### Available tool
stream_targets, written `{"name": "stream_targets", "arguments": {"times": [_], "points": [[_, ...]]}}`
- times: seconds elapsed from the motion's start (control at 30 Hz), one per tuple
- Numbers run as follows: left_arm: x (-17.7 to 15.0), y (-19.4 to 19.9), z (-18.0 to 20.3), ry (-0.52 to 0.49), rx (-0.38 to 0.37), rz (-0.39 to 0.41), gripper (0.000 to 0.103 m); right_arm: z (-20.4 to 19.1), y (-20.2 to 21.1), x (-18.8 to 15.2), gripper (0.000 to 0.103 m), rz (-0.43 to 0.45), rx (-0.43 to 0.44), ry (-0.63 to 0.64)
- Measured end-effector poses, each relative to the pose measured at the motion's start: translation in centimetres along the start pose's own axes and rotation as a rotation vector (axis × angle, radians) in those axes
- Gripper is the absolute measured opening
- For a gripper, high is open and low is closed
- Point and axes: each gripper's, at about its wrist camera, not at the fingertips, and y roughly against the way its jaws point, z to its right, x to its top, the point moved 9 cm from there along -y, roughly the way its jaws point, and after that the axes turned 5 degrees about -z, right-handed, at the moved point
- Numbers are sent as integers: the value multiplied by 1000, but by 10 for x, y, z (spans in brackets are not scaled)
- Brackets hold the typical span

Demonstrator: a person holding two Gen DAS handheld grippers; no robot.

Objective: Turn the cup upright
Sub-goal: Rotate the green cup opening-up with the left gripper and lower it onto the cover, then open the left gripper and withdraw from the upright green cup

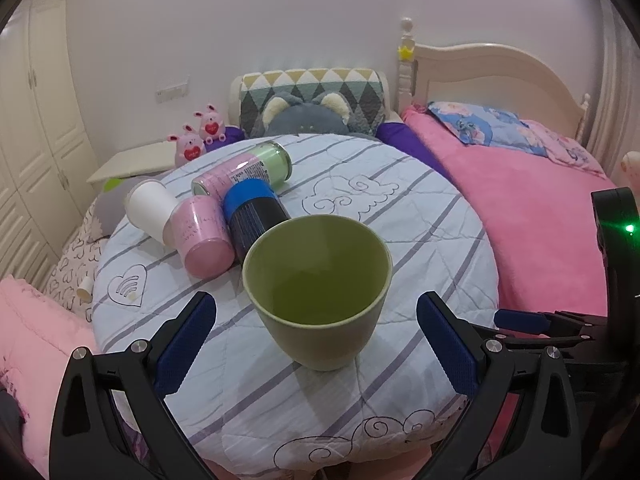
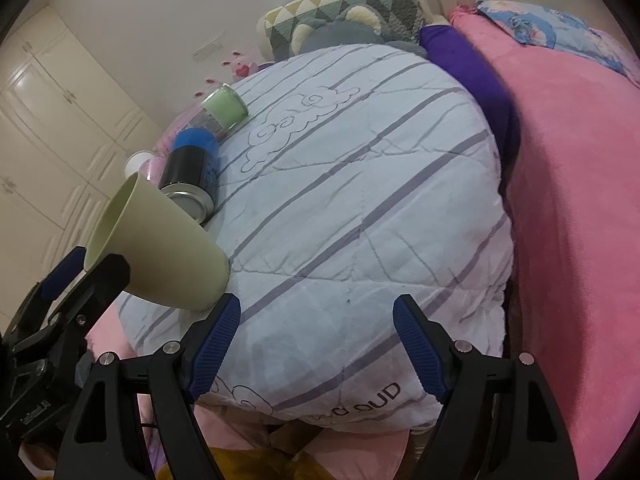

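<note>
On a round table [image 1: 420, 216] draped in a striped quilt beside a pink bed [image 1: 532, 208], we see our left gripper [image 1: 316, 320] spread wide, its pads either side of the green cup [image 1: 316, 292], not touching. The cup stands upright, mouth up. Our right gripper [image 2: 316, 320] gapes empty nearby. Cans [image 1: 256, 216] lie behind.

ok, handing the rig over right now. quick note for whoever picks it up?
Left gripper: jaws open, either side of the green cup, not touching.
Right gripper: jaws open, holding nothing, over the striped round cushion.
Cup stands mouth up on the cushion, in front of the lying cans, among them the blue-capped can.
Done: cup looks upright and released.
Left: probably just back both grippers away; check the cup stands steady on the soft top.
</note>
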Motion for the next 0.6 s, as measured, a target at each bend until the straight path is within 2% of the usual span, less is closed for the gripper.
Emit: {"name": "stream_targets", "arguments": {"times": [0.47,0.6], "points": [[-18,27,-22,-28,-20,89,102,-26,18,-27,80,81,-41,-10],[-23,31,-34,-22,-10,127,102,-36,19,-33,80,125,-77,2]]}}
